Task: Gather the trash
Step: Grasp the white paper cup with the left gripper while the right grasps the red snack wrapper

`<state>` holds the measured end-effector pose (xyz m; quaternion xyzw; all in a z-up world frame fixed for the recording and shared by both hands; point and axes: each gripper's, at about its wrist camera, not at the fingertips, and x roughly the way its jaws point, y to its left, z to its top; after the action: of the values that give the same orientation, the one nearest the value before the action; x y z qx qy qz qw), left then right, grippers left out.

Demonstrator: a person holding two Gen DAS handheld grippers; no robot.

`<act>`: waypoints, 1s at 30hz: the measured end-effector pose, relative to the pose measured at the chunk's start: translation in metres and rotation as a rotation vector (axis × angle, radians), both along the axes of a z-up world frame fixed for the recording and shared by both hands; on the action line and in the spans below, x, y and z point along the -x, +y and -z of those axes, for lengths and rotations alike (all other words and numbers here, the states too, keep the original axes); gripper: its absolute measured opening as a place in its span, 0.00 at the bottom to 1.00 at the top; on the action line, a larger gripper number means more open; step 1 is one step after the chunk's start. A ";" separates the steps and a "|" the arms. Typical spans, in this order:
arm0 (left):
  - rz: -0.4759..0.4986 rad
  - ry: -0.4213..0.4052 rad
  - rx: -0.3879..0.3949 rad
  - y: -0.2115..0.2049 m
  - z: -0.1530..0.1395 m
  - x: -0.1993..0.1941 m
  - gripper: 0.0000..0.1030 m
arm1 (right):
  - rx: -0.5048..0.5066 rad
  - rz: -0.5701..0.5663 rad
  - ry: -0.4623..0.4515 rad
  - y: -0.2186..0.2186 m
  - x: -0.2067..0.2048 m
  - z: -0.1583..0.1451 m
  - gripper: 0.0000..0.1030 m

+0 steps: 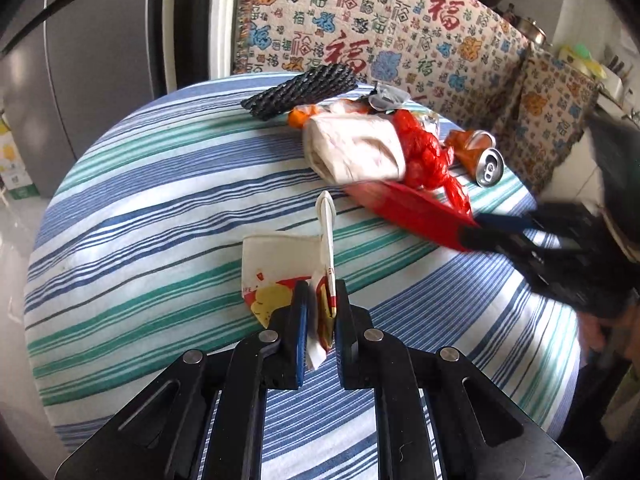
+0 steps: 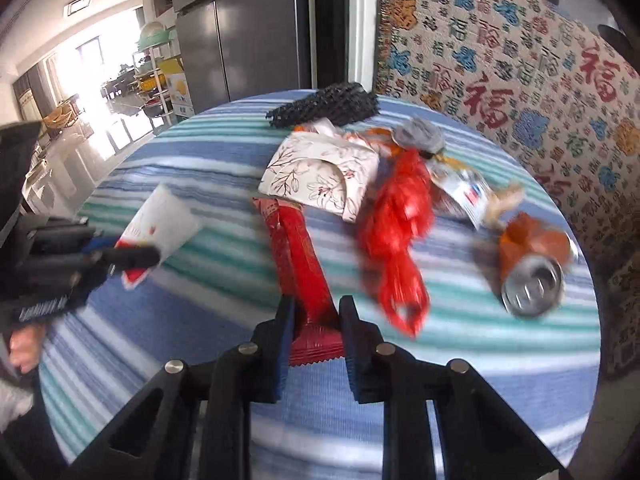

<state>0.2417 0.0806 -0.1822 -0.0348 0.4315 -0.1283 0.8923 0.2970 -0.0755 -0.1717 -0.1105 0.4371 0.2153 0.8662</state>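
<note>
My left gripper (image 1: 322, 292) is shut on a flattened white paper cup (image 1: 276, 264) with red and yellow print, held above the striped table; it also shows in the right wrist view (image 2: 160, 224). My right gripper (image 2: 316, 308) is shut on the end of a long red snack wrapper (image 2: 298, 256), which also shows in the left wrist view (image 1: 412, 212). Beyond lie a floral paper packet (image 2: 320, 176), a red plastic bag (image 2: 396, 232), a crushed orange can (image 2: 532, 268) and a black foam net (image 2: 324, 108).
The round table (image 1: 160, 208) has a blue, green and white striped cloth. A sofa with a patterned cover (image 1: 400, 24) stands behind it. A grey fridge (image 2: 248, 32) stands at the back left. Small scraps and a label (image 2: 464, 192) lie among the trash.
</note>
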 end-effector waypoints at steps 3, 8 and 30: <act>-0.013 0.002 -0.001 -0.001 0.002 0.002 0.10 | -0.026 0.036 0.049 -0.024 0.033 0.000 0.22; -0.001 0.023 0.001 -0.009 0.009 0.001 0.24 | -0.078 0.041 0.019 -0.037 0.061 -0.001 0.74; 0.021 -0.036 -0.126 -0.030 0.013 0.006 0.64 | 0.014 -0.022 0.000 -0.010 0.019 0.031 0.90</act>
<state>0.2355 0.0503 -0.1955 0.0286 0.4229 -0.1109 0.8989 0.2785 -0.0852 -0.2026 -0.1214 0.4375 0.2218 0.8629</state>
